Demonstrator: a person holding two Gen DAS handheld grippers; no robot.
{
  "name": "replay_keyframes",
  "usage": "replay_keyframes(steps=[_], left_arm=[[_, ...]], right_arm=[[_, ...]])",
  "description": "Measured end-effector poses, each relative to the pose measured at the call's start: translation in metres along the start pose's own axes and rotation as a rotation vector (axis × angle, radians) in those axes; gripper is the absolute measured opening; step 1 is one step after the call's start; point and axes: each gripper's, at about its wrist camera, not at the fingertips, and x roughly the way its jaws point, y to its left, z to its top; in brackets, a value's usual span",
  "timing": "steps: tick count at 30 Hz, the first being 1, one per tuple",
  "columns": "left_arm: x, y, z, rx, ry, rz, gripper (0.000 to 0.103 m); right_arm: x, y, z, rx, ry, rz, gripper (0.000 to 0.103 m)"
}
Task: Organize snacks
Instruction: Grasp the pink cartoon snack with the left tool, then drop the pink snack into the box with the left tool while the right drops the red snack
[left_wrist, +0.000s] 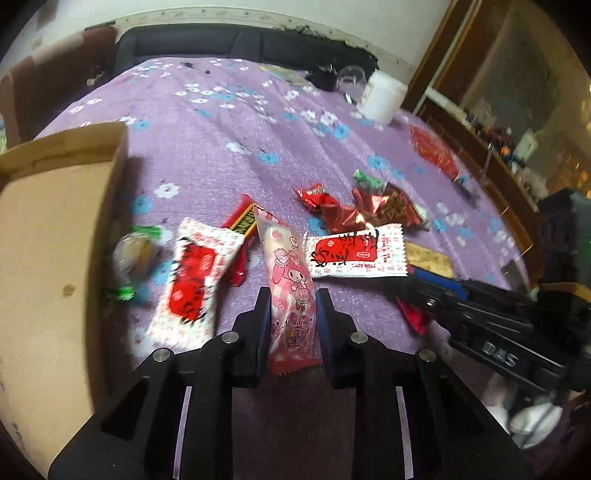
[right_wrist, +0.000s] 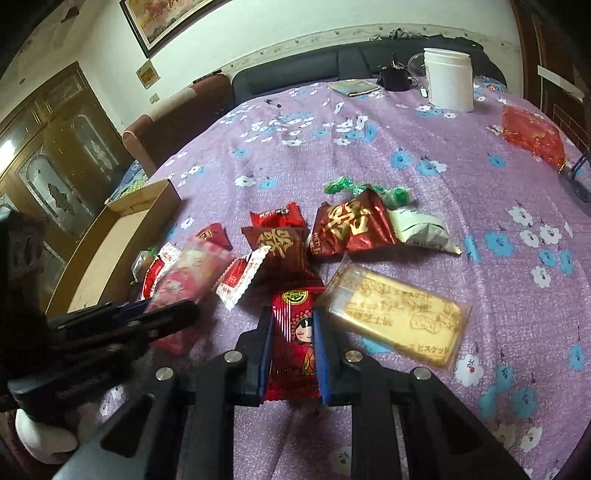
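- Left wrist view, far left: cardboard box (left_wrist: 55, 236) stands open on the purple flowered tablecloth (left_wrist: 229, 155), just beside the snack pile.
- Next to it: a clear-wrapped sweet with green twisted ends (left_wrist: 133, 254), then a white-and-red wafer packet (left_wrist: 192, 280), blurred.
- Centre: left gripper (left_wrist: 291, 325) is clamped on the pink cartoon packet (left_wrist: 290, 284). Pads press both long edges; the near end of the packet lies between the fingers, and its long axis runs straight ahead along them.
- Judgement: the box lies to the left of this gripper and near it, so the left hand is the nearer one to the box and the carry should be short.
- Right of centre: a second white-and-red packet (left_wrist: 354, 254) lies crosswise.
- Right wrist view, left side: the box (right_wrist: 122, 240) shows again, well to the left, beyond the other gripper.
- Centre: right gripper (right_wrist: 291, 350) is closed on the red packet with a doll figure (right_wrist: 295, 332), lengthwise between its fingers.
- Right: flat biscuit pack (right_wrist: 395, 317) lies just beside that gripper, untouched.
- Judgement: the right hand's route to the box crosses the left hand's space; collision is the risk.
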Motion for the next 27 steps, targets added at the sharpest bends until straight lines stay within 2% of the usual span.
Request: replay_keyframes(steps=[7,13,15,17,21,27], left_arm=[[-0.06,0.035,-0.013,-0.076,-0.109,-0.05,0.023],[-0.112,0.089,-0.035,-0.142,-0.182,0.045,0.023],[-0.12,0.108,-0.042,-0.174,-0.188,0.082,0.023],[-0.125,0.126,-0.05,-0.208,-0.194,0.11,0.023],[-0.128,0.149,-0.061,-0.262,-0.204,0.137,0.023],[-0.131,0.168,-0.072,-0.296,-0.203,0.147,0.023]], right_arm=[[-0.009,-0.004,-0.001,0.009,-0.05,-0.029,0.023],[-0.035,-0.002,-0.004,0.044,-0.134,-0.04,0.023],[-0.051,0.007,-0.008,0.067,-0.163,0.006,0.023],[-0.06,0.024,-0.01,0.056,-0.167,0.053,0.023],[-0.056,0.082,-0.006,-0.049,-0.117,0.137,0.023],[-0.013,0.169,-0.004,-0.189,0.016,0.245,0.022]])
